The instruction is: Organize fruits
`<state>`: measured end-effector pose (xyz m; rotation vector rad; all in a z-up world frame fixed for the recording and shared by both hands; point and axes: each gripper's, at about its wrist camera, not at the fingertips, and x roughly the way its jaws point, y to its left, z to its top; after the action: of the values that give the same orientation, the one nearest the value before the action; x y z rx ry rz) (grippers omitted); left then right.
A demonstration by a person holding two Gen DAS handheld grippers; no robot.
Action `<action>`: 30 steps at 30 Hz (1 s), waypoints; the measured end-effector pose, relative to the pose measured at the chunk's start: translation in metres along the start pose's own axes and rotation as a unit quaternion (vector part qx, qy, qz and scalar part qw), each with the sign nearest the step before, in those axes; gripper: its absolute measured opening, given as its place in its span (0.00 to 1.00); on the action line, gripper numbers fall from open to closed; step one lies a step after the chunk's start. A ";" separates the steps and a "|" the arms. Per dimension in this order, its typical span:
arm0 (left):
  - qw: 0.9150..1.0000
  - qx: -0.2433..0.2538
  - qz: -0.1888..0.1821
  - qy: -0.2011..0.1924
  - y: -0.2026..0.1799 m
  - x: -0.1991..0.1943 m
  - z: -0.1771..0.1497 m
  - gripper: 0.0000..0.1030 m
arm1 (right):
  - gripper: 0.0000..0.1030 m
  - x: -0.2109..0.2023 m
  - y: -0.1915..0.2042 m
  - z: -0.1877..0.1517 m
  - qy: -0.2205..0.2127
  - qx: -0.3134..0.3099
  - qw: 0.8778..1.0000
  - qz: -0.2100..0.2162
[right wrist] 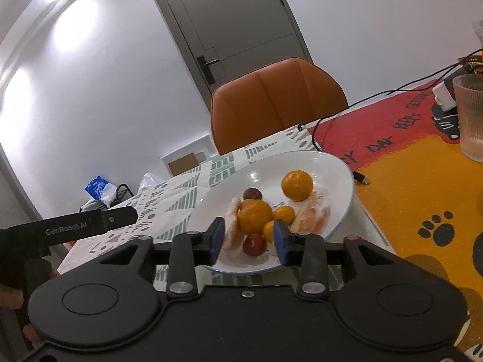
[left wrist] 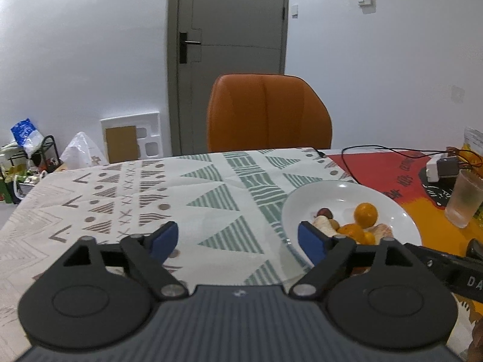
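Fruits, round orange citrus pieces (right wrist: 297,185) with small dark red ones (right wrist: 254,245) and pale peeled wedges (right wrist: 314,215), sit heaped in a shallow white ceramic plate (right wrist: 338,169) at the centre of the right wrist frame, on the bench with the green-and-grey patterned cloth (left wrist: 193,187). The left tool (left wrist: 238,239), low in the left wrist frame, has its blue pads spread wide and holds nothing, the plate at its right. The right tool (right wrist: 250,238) is partly open just before the plate's near rim, gripping nothing. A ribbed clear tumbler (right wrist: 471,117) stands at the right edge on a red and orange mat (right wrist: 416,175).
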<state>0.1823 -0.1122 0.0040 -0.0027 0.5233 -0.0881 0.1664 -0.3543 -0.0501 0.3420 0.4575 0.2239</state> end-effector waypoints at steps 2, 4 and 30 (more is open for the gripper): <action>1.000 -0.007 0.008 -0.001 0.005 -0.004 -0.001 0.87 | 0.45 -0.002 0.004 0.000 -0.001 -0.003 1.000 0.000; 1.000 -0.011 0.006 0.001 0.010 -0.008 -0.002 0.87 | 0.47 -0.004 0.008 0.000 -0.001 -0.006 1.000 0.002; 0.998 -0.040 0.035 0.022 0.063 -0.075 -0.015 1.00 | 1.00 -0.035 0.059 -0.007 0.014 -0.052 0.998 0.024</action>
<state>0.1157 -0.0424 0.0265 -0.0612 0.5705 0.0009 0.1247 -0.3082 -0.0202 0.2493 0.4643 0.2984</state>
